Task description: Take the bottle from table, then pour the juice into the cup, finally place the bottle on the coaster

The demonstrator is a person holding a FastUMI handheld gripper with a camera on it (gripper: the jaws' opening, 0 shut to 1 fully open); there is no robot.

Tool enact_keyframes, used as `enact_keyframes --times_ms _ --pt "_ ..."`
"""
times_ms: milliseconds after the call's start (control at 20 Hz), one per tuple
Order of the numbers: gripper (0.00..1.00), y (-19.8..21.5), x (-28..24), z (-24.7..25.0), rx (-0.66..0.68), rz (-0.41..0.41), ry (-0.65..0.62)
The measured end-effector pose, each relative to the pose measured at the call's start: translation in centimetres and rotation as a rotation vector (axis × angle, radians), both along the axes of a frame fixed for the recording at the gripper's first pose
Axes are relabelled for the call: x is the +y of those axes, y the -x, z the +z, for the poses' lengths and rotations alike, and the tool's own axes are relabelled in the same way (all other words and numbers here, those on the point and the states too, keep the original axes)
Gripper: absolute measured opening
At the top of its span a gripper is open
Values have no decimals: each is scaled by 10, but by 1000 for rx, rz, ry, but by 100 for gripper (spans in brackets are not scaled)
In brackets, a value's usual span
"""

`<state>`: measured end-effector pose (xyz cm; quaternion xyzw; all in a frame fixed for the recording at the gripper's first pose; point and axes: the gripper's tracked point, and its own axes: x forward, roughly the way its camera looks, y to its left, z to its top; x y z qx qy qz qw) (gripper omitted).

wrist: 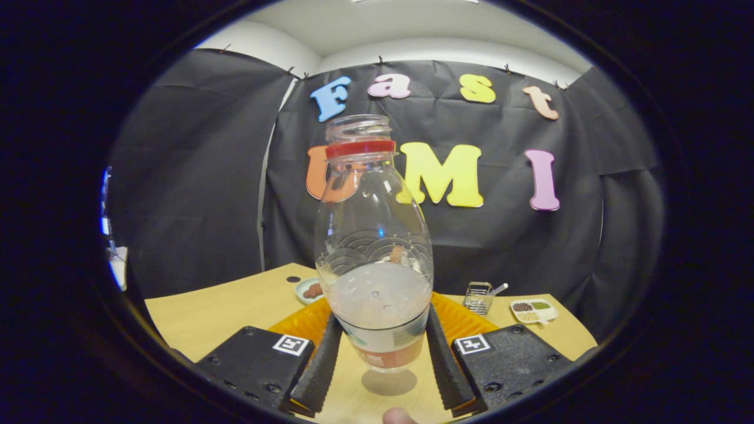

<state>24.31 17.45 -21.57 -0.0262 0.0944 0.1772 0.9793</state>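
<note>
In the gripper view my tongs were closed on the lower body of the bottle, holding it upright, lifted just above the bench. It looked light, part full, uncapped, its thin clear wall slick and crushable, so the labelled band low down seemed the firmest place to grip.

Counter: light wood surface. Lying on it beyond the fingers: an orange ridged coaster; a small round dish with brown contents; a small wire basket; a white divided tray holding brown and green fillings; a dark round spot near the dish
</note>
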Motion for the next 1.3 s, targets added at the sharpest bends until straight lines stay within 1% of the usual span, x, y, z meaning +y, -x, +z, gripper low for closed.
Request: enact_keyframes --times_ms 400,600,850,1150,1300 --pt "76 -15 4 -79 110 15 -4" --pt "77 -27 -1 -105 167 1 -23" --pt "78 -28 -7 -139 215 -10 -5" --pt "79 -33 -7 -154 222 -11 16" --pt "82 -35 -8 -157 218 -14 19"
